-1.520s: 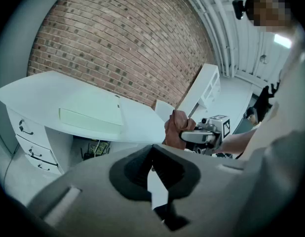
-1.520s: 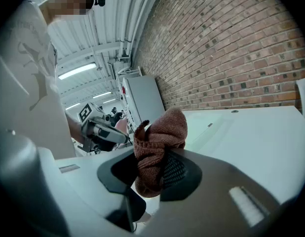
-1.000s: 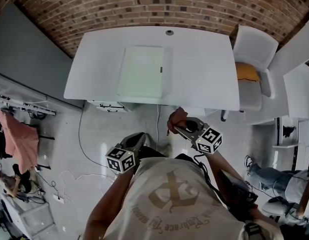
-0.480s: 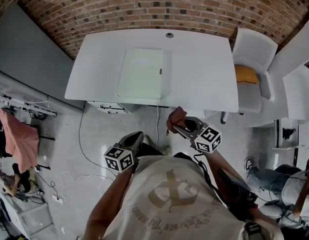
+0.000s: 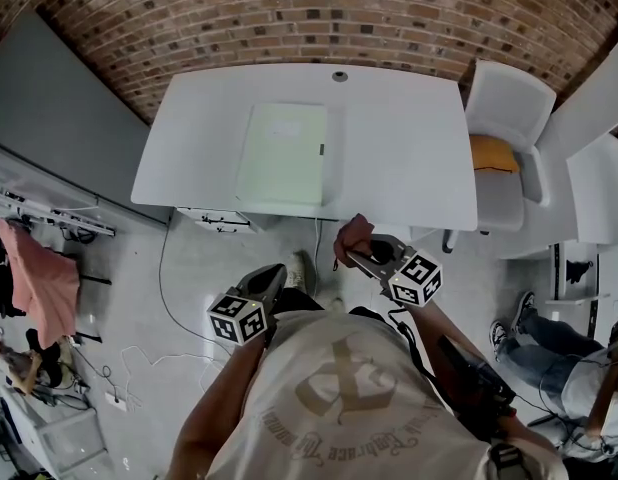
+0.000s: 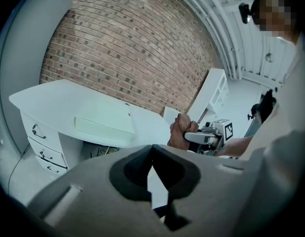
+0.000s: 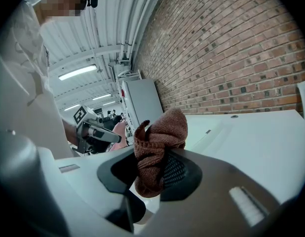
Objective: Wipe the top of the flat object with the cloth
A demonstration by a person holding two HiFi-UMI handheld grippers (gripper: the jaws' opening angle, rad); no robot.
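right gripper [image 5: 355,252] is clamping a brown cloth [image 7: 159,147], likely soft and light, by its bunched middle | left gripper [image 5: 273,275] jaws closed, empty | flat board [image 5: 284,155] is lying on the desk [image 5: 409,148], left of centre, far ahead

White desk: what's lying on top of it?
A flat pale-green board and a small round cap near the far edge. Anything beneath the board is covered.

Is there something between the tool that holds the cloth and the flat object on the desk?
Nothing visible stands there. The right tool holds the brown cloth just in front of the desk, whose top is bare up to the pale flat object.
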